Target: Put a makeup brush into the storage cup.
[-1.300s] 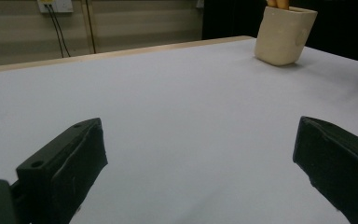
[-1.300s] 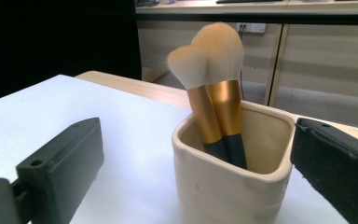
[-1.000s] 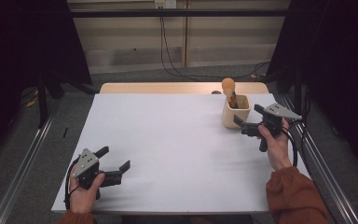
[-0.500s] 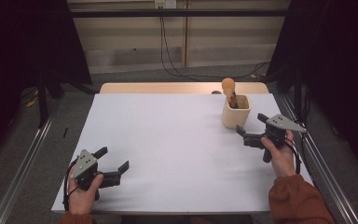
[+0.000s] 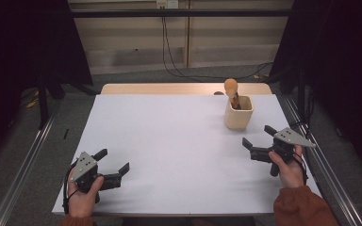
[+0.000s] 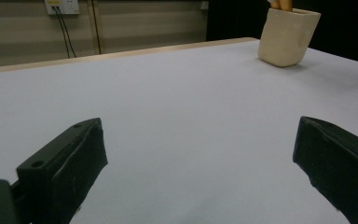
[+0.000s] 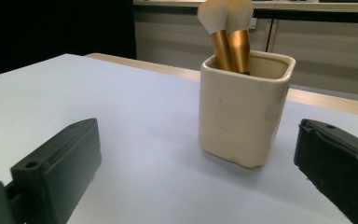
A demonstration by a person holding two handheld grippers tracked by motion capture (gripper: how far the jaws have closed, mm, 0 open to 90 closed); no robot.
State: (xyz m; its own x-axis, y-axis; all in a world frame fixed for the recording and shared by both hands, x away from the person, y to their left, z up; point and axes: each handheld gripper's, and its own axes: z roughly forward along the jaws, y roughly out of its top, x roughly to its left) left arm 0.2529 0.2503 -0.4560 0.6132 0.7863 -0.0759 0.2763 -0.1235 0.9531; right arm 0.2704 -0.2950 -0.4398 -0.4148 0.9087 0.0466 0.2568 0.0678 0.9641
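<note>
Cup [image 5: 239, 113] with two brushes [image 7: 227, 35] stands at far right of table [image 5: 169, 141]; right gripper [image 5: 256, 145] near it, jaws spread, empty; left gripper [image 5: 114, 164] well apart from cup, spread; likely best to approach level, centring jaws around cup

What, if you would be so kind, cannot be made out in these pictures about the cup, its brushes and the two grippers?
- The brushes: their handles are hidden inside the cream cup; the right gripper view's top edge cuts off the bristles.
- In the left gripper view the top edge crops the brushes to stubs above the cup.
- High view: the brushes are too small to count.
- The left gripper and right gripper: hands cover their handles.
</note>
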